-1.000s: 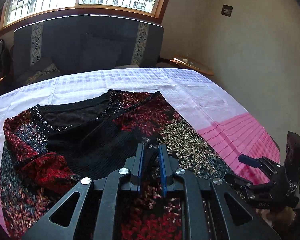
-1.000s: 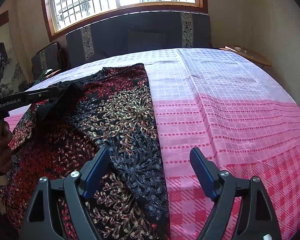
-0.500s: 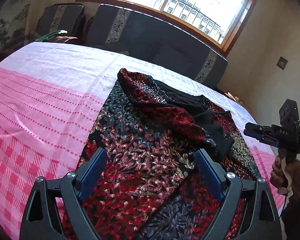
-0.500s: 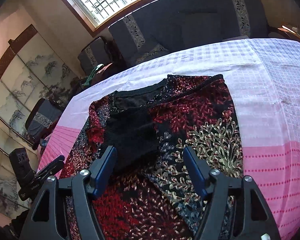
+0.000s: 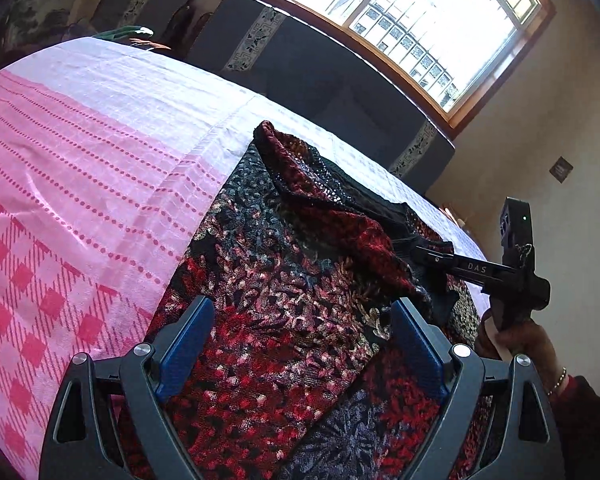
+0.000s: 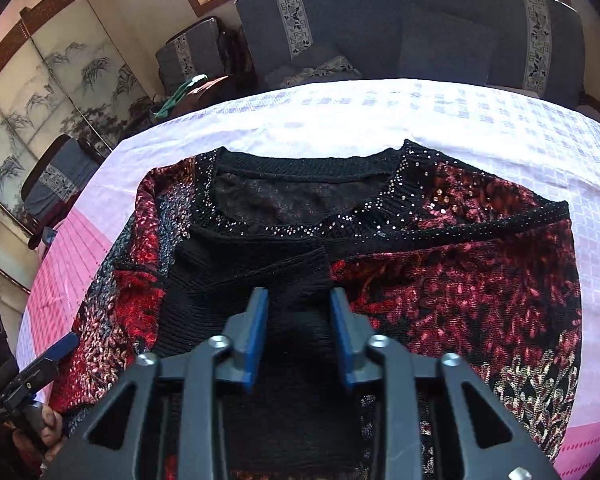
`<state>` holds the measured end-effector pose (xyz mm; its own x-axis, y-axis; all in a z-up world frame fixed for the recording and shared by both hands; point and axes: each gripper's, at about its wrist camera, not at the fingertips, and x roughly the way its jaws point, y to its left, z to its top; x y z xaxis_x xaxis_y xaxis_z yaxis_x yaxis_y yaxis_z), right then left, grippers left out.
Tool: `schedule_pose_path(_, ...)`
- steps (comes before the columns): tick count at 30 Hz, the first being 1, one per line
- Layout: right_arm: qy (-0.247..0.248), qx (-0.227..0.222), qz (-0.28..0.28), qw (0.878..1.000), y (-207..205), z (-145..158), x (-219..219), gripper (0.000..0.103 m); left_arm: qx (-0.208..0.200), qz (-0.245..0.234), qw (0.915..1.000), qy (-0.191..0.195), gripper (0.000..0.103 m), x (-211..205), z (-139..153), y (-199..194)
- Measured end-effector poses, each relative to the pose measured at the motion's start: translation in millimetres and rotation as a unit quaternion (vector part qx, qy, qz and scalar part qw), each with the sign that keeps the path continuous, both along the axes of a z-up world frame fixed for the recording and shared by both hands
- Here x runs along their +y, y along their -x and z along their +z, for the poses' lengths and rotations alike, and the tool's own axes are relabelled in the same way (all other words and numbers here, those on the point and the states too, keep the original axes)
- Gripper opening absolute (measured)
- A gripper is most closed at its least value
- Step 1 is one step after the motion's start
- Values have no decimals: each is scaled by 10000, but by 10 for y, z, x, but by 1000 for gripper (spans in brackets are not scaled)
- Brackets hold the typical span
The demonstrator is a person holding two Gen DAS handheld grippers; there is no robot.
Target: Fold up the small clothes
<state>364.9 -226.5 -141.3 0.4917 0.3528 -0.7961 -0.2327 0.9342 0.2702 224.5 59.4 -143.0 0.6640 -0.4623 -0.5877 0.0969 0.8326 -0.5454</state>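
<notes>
Sweater (image 6: 460, 292) black cuff (image 6: 296, 280) pinched in right claw (image 6: 298, 332); left claw (image 5: 300, 344) wide above hem

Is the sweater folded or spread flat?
Partly folded: the sweater lies spread on the tablecloth, with its black cuff folded across the chest.

This is a home, a living room by the look of it. A dark upholstered sofa (image 6: 420, 20) with patterned bands down its back stands under a wide arched window (image 5: 420, 12) with a wooden frame and a grille. Matching armchairs (image 6: 192, 60) sit to one side, and a folding screen (image 6: 40, 92) painted with ink landscapes lines the wall. The counter carries a pink-and-white woven cloth (image 5: 80, 160), household linen, with a sequined sweater (image 6: 460, 272) spread on it. The walls (image 5: 532, 128) are plain plaster with a small switch plate (image 5: 561, 169).
</notes>
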Motion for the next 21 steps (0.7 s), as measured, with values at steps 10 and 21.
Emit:
schedule_pose_path(10, -27, -934, -1146, 9890, 155, 414, -619, 5, 313, -13, 9994, 176, 90, 94, 20, -65)
schedule_pose_path(21, -228, -521, -1647, 9847, 197, 42, -965, 5, 125, 97, 9988, -462, 90, 3, 41, 7)
